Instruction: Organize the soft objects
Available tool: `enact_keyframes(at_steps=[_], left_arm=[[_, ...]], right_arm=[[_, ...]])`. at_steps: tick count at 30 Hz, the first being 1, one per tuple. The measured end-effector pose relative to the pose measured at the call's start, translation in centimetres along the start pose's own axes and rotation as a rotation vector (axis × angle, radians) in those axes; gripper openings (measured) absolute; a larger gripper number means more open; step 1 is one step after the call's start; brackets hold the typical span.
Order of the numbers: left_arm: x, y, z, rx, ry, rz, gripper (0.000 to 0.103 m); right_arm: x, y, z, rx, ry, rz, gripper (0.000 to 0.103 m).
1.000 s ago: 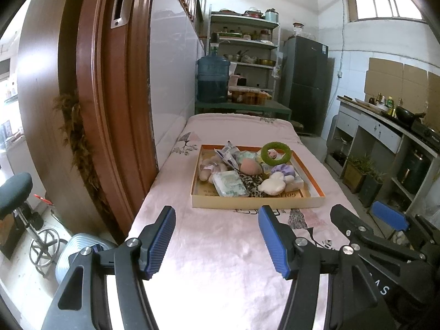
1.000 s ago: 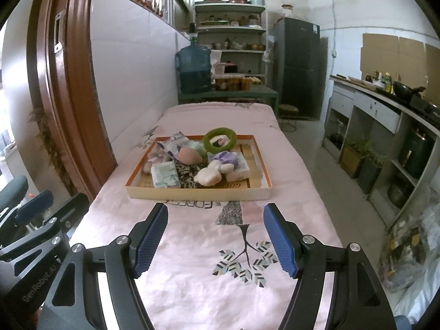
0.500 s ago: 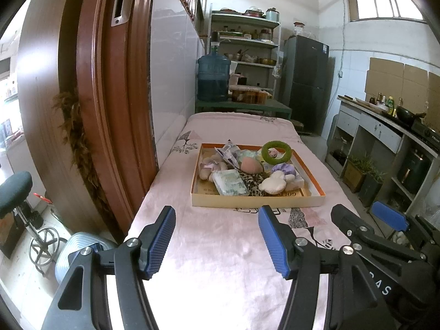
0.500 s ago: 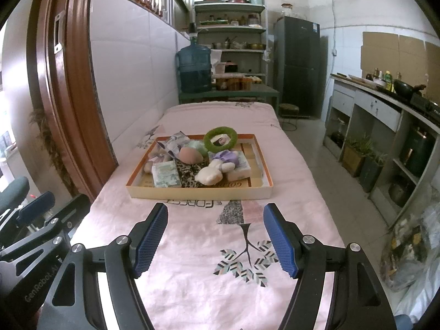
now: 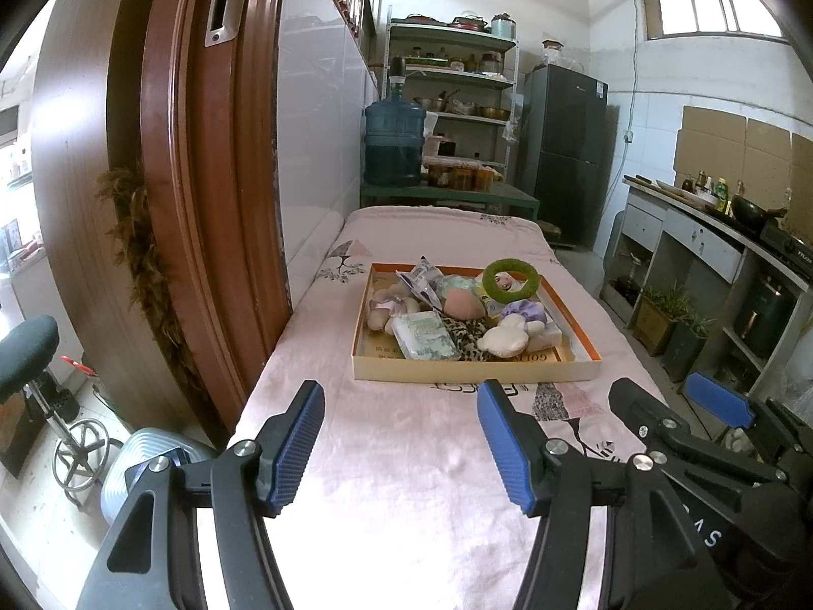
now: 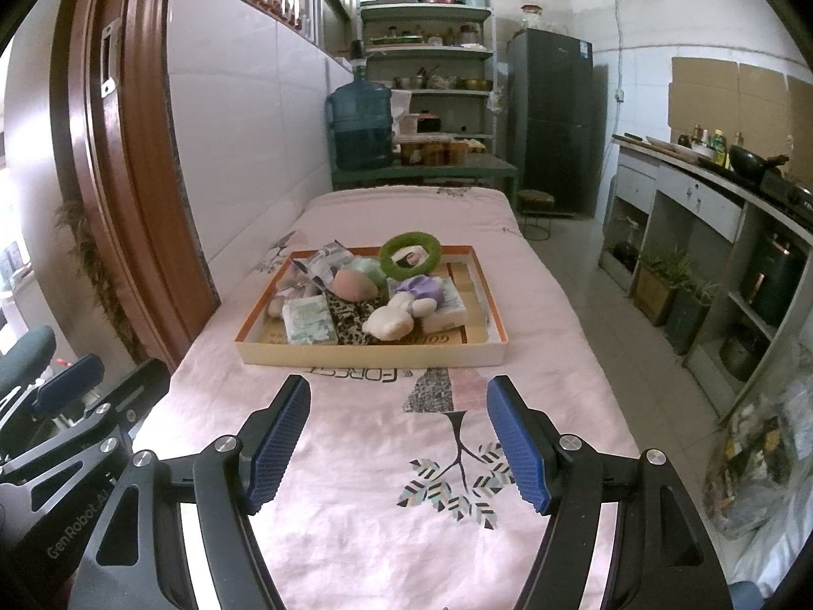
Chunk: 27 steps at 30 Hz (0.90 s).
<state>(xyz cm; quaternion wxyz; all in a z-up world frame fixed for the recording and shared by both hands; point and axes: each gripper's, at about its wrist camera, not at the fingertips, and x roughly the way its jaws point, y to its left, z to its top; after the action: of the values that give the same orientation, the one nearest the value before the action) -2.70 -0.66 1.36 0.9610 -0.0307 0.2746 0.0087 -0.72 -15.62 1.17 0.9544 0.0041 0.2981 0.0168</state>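
left gripper (image 5: 401,439): jaws spread wide, nothing in them, low centre of its frame over the pink sheet (image 5: 406,483)

right gripper (image 6: 399,445): same deal, gaping and empty, bottom middle of its view

soft stuff: all heaped in the shallow tray (image 6: 373,355) mid-frame: green ring (image 6: 410,254), cream plush (image 6: 390,324), leopard fabric (image 6: 350,324), tissue pack (image 6: 309,322)

stage: honestly fits either a pile waiting for sorting or one just gathered

tip: whichever piece gets handled, I'd pinch one top item, not the tangle
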Motion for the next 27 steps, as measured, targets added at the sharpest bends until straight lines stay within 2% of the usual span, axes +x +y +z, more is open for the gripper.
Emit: enact_keyframes(at_steps=[27], left_arm=[[0.01,0.07,0.07,0.0,0.002,-0.001,0.062]], right_arm=[[0.06,0.18,-0.05,-0.002,0.0,0.0,0.074]])
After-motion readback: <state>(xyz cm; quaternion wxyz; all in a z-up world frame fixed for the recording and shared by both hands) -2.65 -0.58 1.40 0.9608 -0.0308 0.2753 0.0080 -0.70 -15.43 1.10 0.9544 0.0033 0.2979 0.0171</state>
